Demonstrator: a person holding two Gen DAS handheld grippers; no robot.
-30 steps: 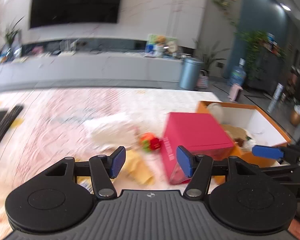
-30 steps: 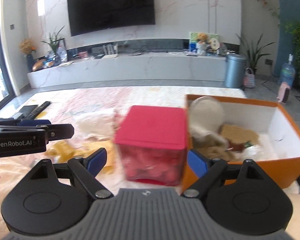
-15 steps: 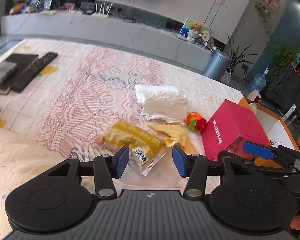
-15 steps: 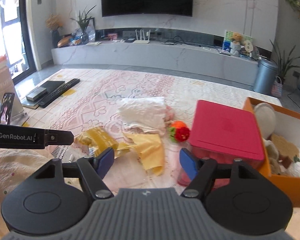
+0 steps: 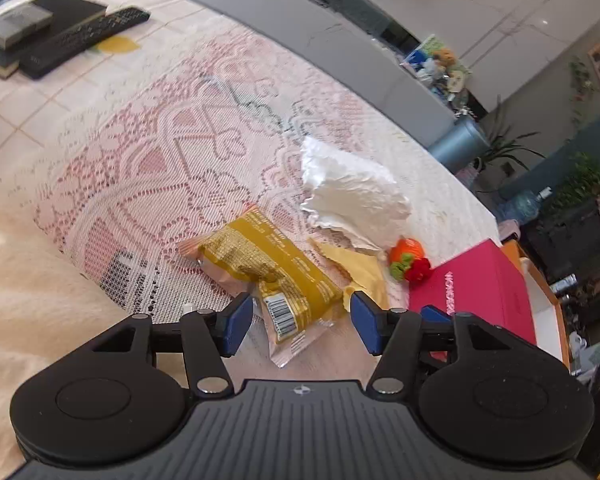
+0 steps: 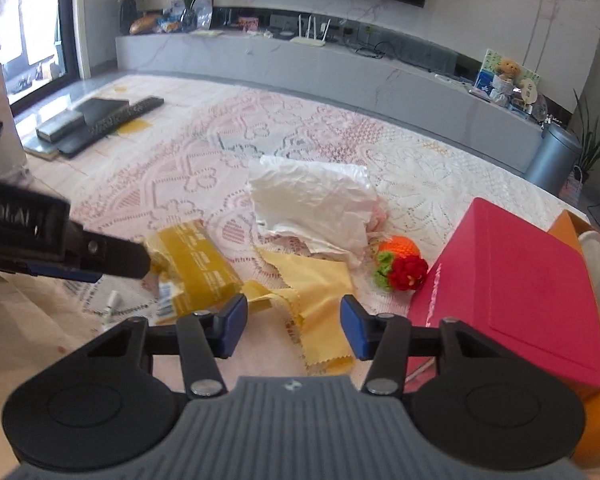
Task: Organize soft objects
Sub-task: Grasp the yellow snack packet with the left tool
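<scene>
On the lace tablecloth lie a yellow snack packet (image 5: 268, 268) (image 6: 196, 268), a yellow cloth (image 5: 360, 272) (image 6: 312, 280), a crumpled white bag (image 5: 352, 192) (image 6: 316, 204) and a crocheted orange-and-red toy (image 5: 408, 258) (image 6: 400, 260). My left gripper (image 5: 300, 326) hovers over the packet's near end; its jaws are opening and the pads do not touch the packet. My right gripper (image 6: 293, 330) hangs over the cloth, jaws closing, with the cloth between them but untouched. The left gripper (image 6: 80, 256) reaches in from the left of the right wrist view.
A red box (image 5: 484, 284) (image 6: 512, 280) stands to the right, with an open orange box (image 5: 540, 292) (image 6: 572, 228) behind it. A remote (image 5: 80, 36) (image 6: 128, 114) and dark books lie far left. A cream fleece (image 5: 20, 280) covers the near left.
Both grippers swung left and down, from the red and orange boxes to the packet and cloth. The right jaws narrowed. The left view rolled.
</scene>
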